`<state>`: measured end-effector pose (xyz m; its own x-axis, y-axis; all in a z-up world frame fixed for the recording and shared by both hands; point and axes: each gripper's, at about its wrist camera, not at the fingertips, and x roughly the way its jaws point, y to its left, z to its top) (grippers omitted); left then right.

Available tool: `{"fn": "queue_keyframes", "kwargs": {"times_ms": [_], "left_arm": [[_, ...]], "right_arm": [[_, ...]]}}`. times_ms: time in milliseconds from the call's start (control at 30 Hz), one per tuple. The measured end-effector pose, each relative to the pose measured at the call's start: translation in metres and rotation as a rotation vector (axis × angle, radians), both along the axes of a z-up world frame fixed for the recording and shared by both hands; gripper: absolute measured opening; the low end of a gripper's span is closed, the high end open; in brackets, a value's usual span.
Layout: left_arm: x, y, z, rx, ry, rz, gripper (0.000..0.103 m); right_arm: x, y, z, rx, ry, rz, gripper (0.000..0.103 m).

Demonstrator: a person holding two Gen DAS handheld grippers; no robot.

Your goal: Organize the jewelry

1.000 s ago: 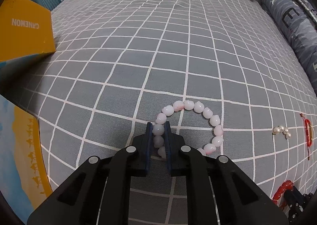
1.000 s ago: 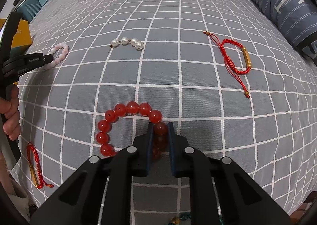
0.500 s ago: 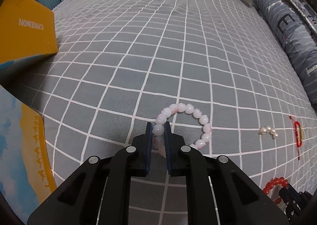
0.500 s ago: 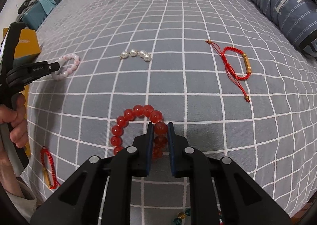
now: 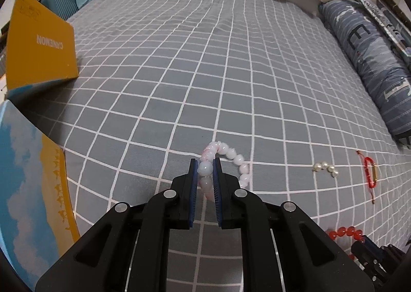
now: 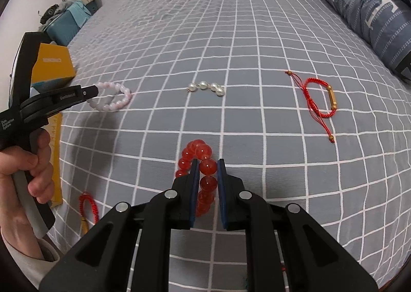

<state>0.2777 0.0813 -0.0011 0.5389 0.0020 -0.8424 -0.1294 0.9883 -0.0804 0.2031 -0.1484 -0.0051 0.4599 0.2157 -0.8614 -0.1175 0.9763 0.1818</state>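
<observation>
My left gripper (image 5: 205, 167) is shut on a pale pink bead bracelet (image 5: 232, 156) and holds it lifted above the grey checked bedspread; the bracelet hangs from its fingertips in the right wrist view (image 6: 113, 96). My right gripper (image 6: 208, 166) is shut on a red bead bracelet (image 6: 197, 153), also lifted off the bed. A short pearl strand (image 6: 205, 86) and a red cord bracelet with a gold tube (image 6: 321, 99) lie on the bed further out.
A yellow box (image 5: 38, 43) stands at the left, with a blue and yellow box lid (image 5: 28, 189) nearer. A second red cord bracelet (image 6: 88, 209) lies near the left hand. A blue patterned pillow (image 5: 370, 60) runs along the right edge.
Both grippers have risen from the bed, each lifting its bracelet. The bracelets now hang from the fingertips instead of lying flat.
</observation>
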Motion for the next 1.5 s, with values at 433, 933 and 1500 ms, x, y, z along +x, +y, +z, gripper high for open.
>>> {"fn": "queue_keyframes", "kwargs": {"times_ms": [433,933,1500], "left_arm": [[-0.020,-0.007,0.026,-0.001,-0.060,-0.030,0.011],[-0.042,-0.009,0.051,0.015,-0.098,-0.054,0.011],[-0.082,-0.003,0.079,0.056,-0.138,-0.053,0.011]], "right_arm": [[-0.011,0.015,0.022,0.018,-0.062,0.044,0.013],[-0.020,0.023,0.040,0.005,-0.106,0.053,0.013],[-0.039,0.032,0.068,-0.032,-0.173,0.047,0.013]]}}
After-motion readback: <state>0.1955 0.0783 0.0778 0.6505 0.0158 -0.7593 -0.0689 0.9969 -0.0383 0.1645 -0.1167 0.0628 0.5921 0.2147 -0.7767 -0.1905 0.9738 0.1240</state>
